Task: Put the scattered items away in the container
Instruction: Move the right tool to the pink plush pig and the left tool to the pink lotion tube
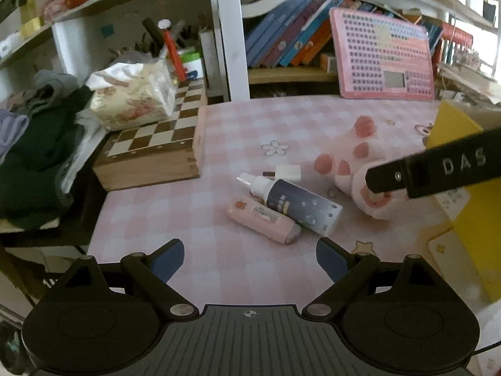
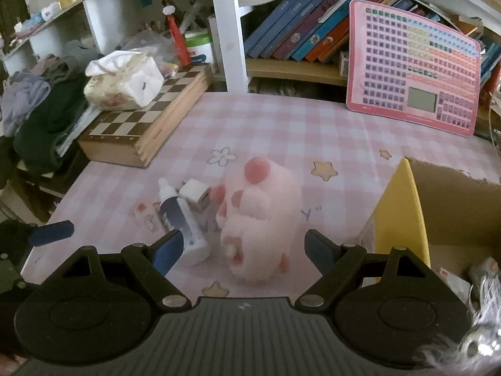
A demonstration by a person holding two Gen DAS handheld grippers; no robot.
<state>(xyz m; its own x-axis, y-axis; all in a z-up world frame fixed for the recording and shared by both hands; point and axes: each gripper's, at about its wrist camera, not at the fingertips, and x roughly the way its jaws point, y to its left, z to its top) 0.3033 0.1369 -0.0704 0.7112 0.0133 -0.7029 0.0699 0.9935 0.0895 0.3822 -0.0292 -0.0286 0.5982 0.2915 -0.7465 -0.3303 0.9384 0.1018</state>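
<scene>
A pink plush paw point(image 2: 260, 219) lies on the checked tablecloth, between the wide-open fingers of my right gripper point(image 2: 242, 252), which is empty. It also shows in the left wrist view point(image 1: 360, 169), partly behind the right gripper's finger point(image 1: 388, 178). A dark spray bottle point(image 1: 294, 203) point(image 2: 181, 225), a pink tube point(image 1: 263, 219) point(image 2: 147, 216) and a small white cube point(image 1: 288, 172) point(image 2: 195, 195) lie just left of the plush. My left gripper point(image 1: 250, 261) is open and empty, short of the bottles. The yellow cardboard box point(image 2: 404, 219) point(image 1: 476, 219) stands open at the right.
A wooden chessboard box point(image 1: 150, 153) with a tissue pack point(image 1: 131, 94) on it sits at the left, beside piled clothes point(image 1: 34, 156). A pink keyboard toy point(image 2: 413, 69) leans on the bookshelf behind. Some items lie inside the box point(image 2: 482, 275).
</scene>
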